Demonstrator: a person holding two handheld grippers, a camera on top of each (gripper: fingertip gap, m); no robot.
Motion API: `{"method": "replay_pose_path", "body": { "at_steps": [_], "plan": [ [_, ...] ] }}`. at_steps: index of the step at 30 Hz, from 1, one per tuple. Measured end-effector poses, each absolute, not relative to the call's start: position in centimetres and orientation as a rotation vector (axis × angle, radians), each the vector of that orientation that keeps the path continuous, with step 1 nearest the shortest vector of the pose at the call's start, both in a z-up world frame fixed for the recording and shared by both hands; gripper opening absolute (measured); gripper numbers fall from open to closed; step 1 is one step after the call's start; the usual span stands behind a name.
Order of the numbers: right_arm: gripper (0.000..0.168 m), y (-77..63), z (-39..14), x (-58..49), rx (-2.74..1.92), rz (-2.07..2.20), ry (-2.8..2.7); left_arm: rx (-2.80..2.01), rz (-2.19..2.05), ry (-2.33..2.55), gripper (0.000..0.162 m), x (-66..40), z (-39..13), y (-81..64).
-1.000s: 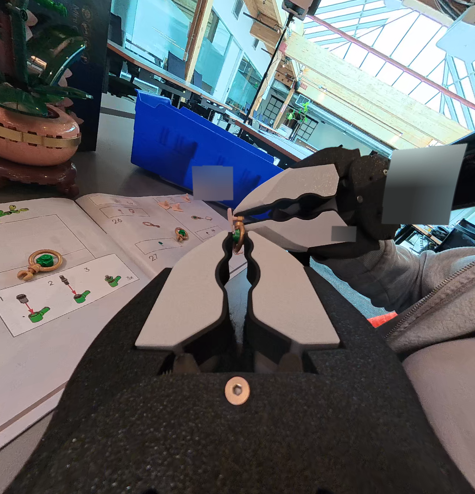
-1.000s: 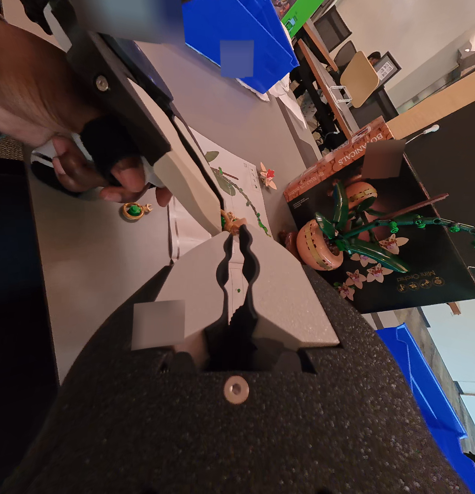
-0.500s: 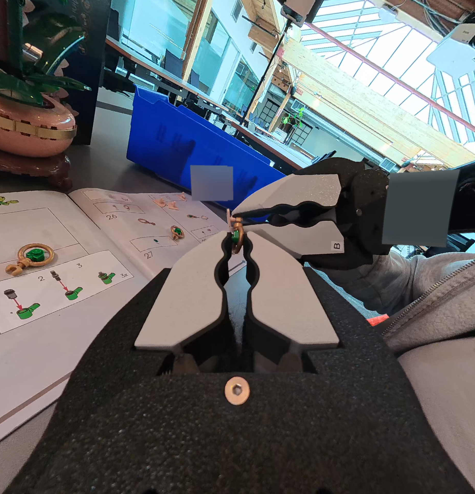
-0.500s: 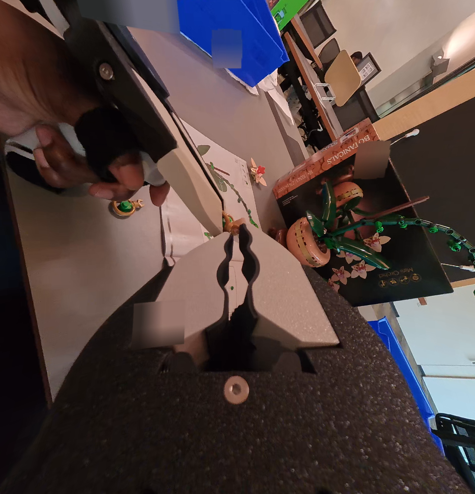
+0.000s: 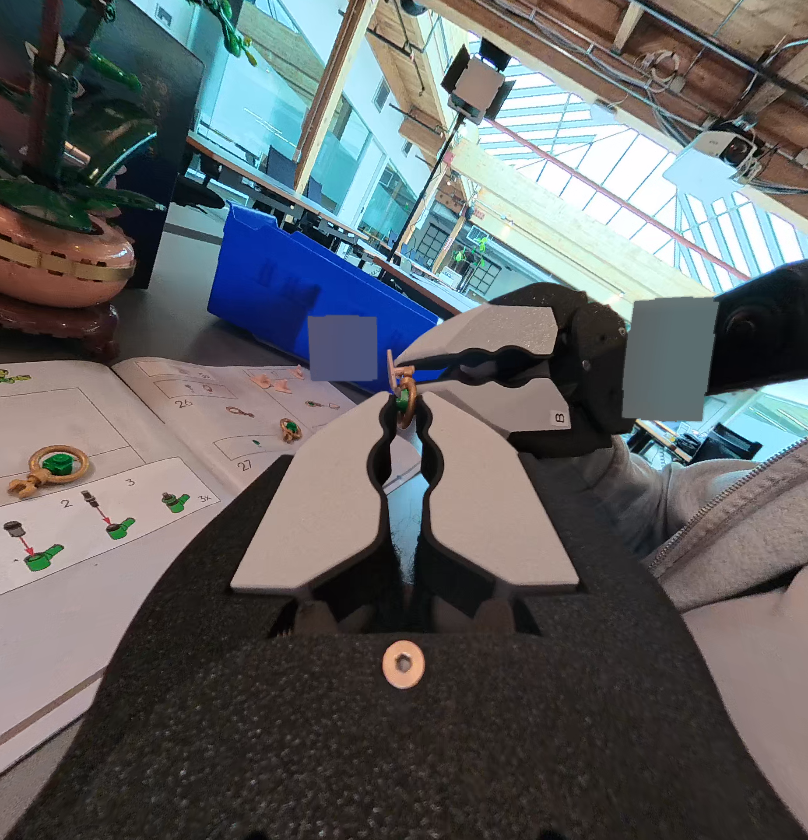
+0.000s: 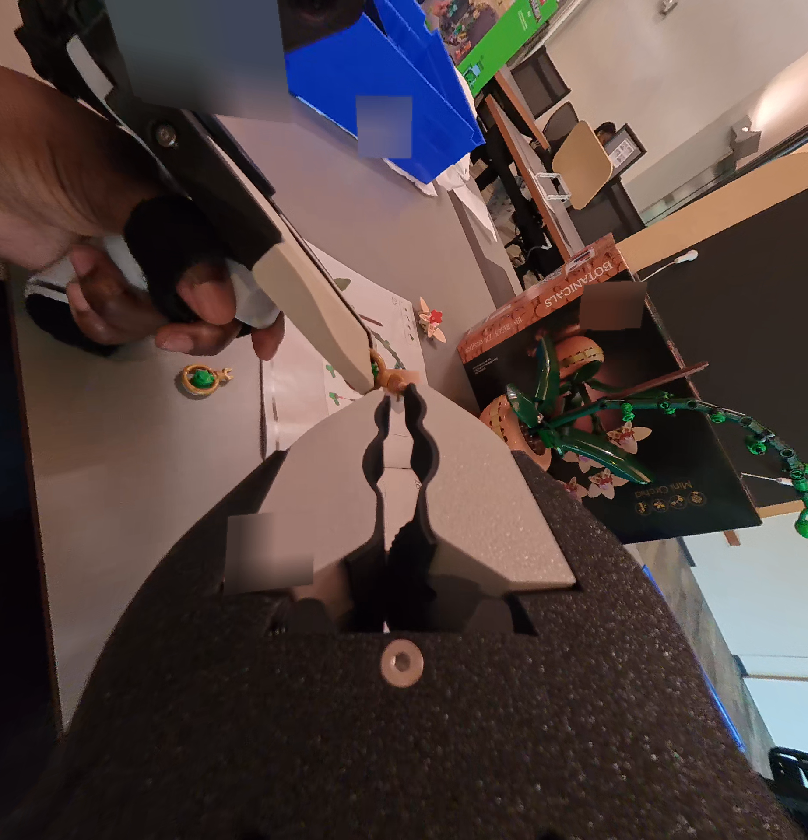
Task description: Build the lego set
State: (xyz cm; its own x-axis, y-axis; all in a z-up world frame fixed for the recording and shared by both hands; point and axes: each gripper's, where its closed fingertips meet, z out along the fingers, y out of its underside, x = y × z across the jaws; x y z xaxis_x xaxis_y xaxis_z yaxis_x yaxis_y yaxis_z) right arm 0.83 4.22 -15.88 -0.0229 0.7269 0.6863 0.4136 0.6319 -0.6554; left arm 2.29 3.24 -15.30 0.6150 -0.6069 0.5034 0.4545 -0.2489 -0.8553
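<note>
My left gripper [image 5: 404, 397] is shut on a gold ring piece with a green stud [image 5: 406, 419], held in the air above the open instruction booklet [image 5: 97, 432]. My right gripper [image 6: 396, 394] is shut on a small pale pink petal piece [image 6: 411, 376], and its tips meet the ring's clip end. In the left wrist view the right gripper [image 5: 404, 363] comes in from the right with the petal [image 5: 390, 363] at its tips. In the right wrist view the left gripper [image 6: 368, 377] reaches in from the upper left, holding the ring [image 6: 384, 372].
A second gold ring with a green stud [image 6: 201, 378] lies on the grey table near the person's hand. A finished flower [image 6: 431, 319] lies by the booklet. The orchid model [image 5: 43, 254], its box [image 6: 643, 454] and a blue bin [image 5: 302, 295] stand behind.
Both grippers have stayed tip to tip with their pieces. Both have tilted, so the left view shows more ceiling and the right view more table.
</note>
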Motion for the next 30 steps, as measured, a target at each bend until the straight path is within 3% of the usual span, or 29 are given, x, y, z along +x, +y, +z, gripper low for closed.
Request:
{"method": "replay_pose_path", "body": {
  "at_steps": [30],
  "plan": [
    [0.002, 3.3, -15.8, 1.2, -0.647, 0.022, -1.691, -1.555, -0.987, 0.234, 0.007, 3.6, -15.7, 2.6]
  ]
}}
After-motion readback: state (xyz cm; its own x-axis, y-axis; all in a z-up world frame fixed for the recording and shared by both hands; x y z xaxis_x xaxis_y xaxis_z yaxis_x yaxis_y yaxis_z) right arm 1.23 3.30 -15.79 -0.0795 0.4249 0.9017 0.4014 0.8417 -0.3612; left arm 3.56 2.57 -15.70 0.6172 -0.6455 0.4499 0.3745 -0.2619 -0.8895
